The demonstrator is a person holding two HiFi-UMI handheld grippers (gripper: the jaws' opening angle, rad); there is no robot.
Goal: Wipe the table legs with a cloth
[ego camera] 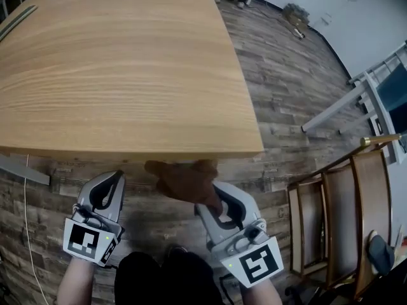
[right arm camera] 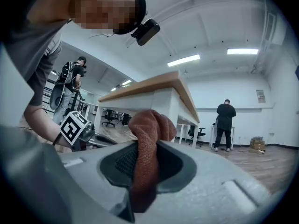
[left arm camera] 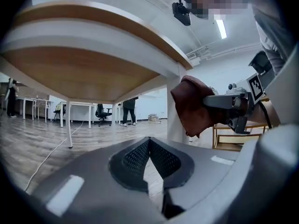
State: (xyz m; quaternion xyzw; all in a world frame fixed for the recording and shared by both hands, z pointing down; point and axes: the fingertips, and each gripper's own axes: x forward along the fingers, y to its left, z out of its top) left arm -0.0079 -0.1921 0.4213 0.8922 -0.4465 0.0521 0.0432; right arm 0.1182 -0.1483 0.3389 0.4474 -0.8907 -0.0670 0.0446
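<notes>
Our right gripper (right arm camera: 145,149) has its fingers (right arm camera: 180,164) clenched on the cloth (right arm camera: 148,134), a rusty-brown rag. In the right gripper view it's pinched dead centre between the two fingers. A fat bunch sticks up past the fingertips and a strip runs down between them toward the camera. That bunched end sits right in front of the white table leg (right arm camera: 171,107) at the near corner of the table (ego camera: 127,75).

From the left gripper view the cloth overlaps the upper part of the leg, just under the white frame below the wooden top. It looks pressed up against the leg, but we can't swear there's real contact. From the head view the cloth pokes out just below the table's near edge, toward its right corner, ahead of the right fingers.

Our left gripper (left arm camera: 149,141) is holding nothing. Its fingers (left arm camera: 131,160) are closed on each other at the tips, with only a sliver of floor (ego camera: 286,81) showing through lower down. It sits to the left of the right one, near it but apart, low by the table edge and not touching the cloth. Its camera catches the right gripper and the cloth off to its right.

A wooden chair (ego camera: 340,215) stands on the plank floor to our right. A person (right arm camera: 225,125) in dark clothes stands by other tables far back in the room.
</notes>
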